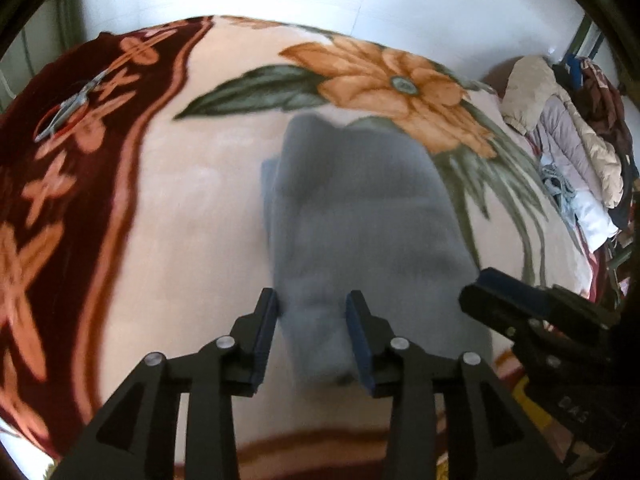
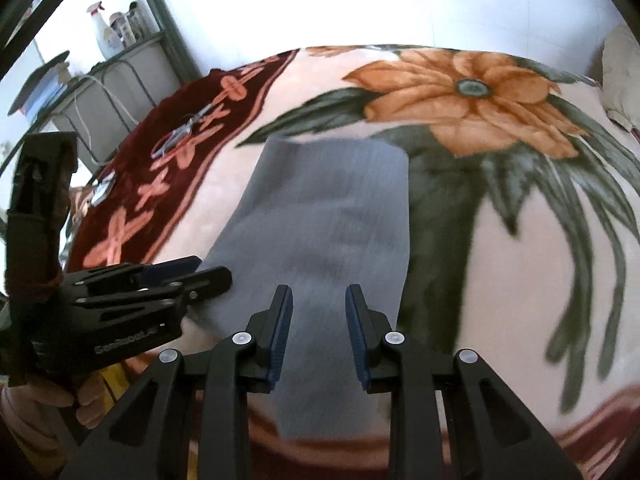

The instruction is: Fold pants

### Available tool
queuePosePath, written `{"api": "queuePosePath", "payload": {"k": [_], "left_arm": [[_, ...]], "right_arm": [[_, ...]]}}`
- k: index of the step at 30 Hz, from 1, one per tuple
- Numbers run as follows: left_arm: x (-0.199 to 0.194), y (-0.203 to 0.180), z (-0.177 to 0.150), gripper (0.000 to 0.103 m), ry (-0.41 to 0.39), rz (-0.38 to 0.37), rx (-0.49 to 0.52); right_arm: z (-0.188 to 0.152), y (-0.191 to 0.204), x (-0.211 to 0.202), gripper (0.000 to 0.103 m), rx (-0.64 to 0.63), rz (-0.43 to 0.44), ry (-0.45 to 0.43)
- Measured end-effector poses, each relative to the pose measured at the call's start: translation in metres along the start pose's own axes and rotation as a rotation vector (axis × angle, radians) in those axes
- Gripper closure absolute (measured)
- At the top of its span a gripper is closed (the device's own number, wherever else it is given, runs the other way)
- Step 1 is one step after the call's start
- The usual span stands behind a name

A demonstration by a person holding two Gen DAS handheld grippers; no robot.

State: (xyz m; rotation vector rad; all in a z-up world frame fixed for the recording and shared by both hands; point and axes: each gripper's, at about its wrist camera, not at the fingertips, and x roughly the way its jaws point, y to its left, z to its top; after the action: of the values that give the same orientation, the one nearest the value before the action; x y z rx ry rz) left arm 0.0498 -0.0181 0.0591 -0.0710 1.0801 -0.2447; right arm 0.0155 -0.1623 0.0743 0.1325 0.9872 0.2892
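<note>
Grey pants (image 1: 360,216) lie folded into a long strip on a floral blanket (image 1: 180,220). My left gripper (image 1: 314,320) hovers over the strip's near end. Its jaws stand apart and the pads do not press on the cloth. My right gripper (image 1: 492,284) shows at the strip's right edge. In the right wrist view the pants (image 2: 328,208) run away from me. My right gripper (image 2: 319,312) is open above their near part. The left gripper (image 2: 208,270) sits at their left edge, with a person's hand (image 2: 40,408) holding it. Both views are blurred.
Scissors (image 1: 68,108) lie on the blanket's dark red border at the far left. A pile of clothes and jackets (image 1: 560,148) lies at the blanket's right end. A metal shelf with a spray bottle (image 2: 104,36) stands beyond the left side.
</note>
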Motion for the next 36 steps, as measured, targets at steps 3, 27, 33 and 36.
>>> {"api": "queuePosePath", "payload": {"k": [3, 27, 33, 36], "left_arm": [[0.009, 0.004, -0.011, 0.059, 0.010, 0.013, -0.031], [-0.022, -0.027, -0.049, 0.028, 0.026, 0.128, 0.013], [-0.019, -0.027, -0.049, 0.024, 0.029, 0.130, -0.005], [-0.018, -0.026, -0.050, 0.024, 0.031, 0.142, -0.001]], "right_arm": [[-0.013, 0.002, 0.012, 0.075, 0.002, -0.025, 0.052], [-0.048, -0.003, -0.020, 0.070, 0.004, -0.044, 0.008], [-0.050, -0.007, -0.017, 0.070, 0.020, -0.041, 0.010], [-0.051, -0.008, -0.016, 0.070, 0.023, -0.038, 0.012]]}}
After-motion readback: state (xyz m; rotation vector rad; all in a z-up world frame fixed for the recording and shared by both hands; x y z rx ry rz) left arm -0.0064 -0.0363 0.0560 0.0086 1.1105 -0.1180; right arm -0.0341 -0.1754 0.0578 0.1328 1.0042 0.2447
